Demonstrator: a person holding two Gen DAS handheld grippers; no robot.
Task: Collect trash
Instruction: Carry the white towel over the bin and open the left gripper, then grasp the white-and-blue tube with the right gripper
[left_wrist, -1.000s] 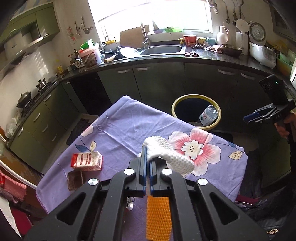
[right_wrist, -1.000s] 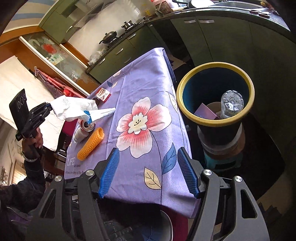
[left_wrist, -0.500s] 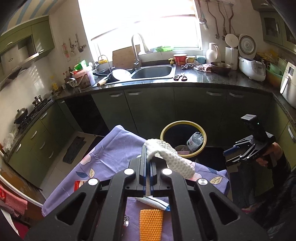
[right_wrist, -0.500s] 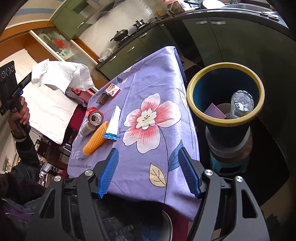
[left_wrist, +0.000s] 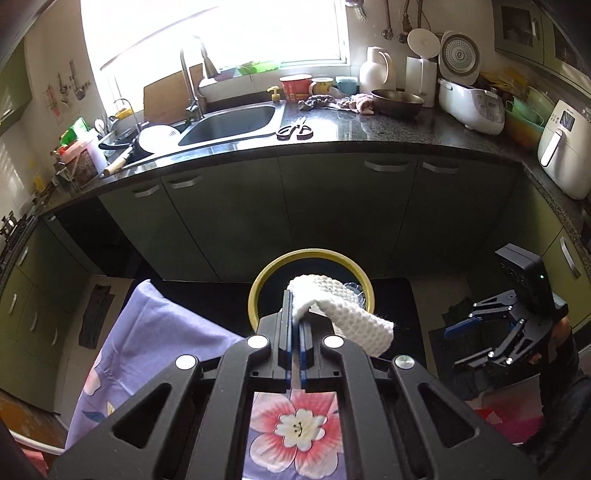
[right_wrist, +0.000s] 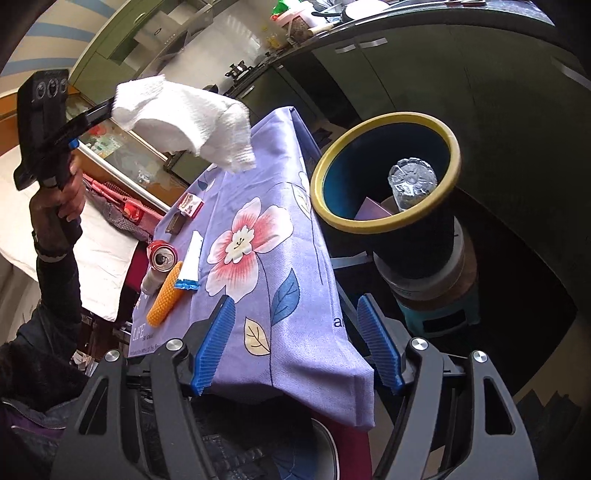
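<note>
**binwatcher:** Your left gripper has its jaws squeezed together on one end of that white paper towel, and the rest of the wad flops off to the right. From the left wrist view it's hanging up in the air roughly in line with the yellow-rimmed bin, which sits just past the table's far edge. Can't tell from that angle if it's truly over the opening though. Your right gripper is spread wide with nothing in it, parked off the near corner of the table.

**kitchen_dan:** So how far along are you, roughly?

**binwatcher:** Not even half, I'd guess. The bin already has a clear plastic bottle and a purple box in it. Still lying along the left edge of the table: the red can, a small white bottle touching it, the orange mesh sleeve, and a white-and-blue wrapper just beside those. Toward the far left corner there's a red-and-white carton and a small brown box.

**kitchen_dan:** So the towel makes three, then six more.

**binwatcher:** Yep, assuming you count all of it as trash.
</note>
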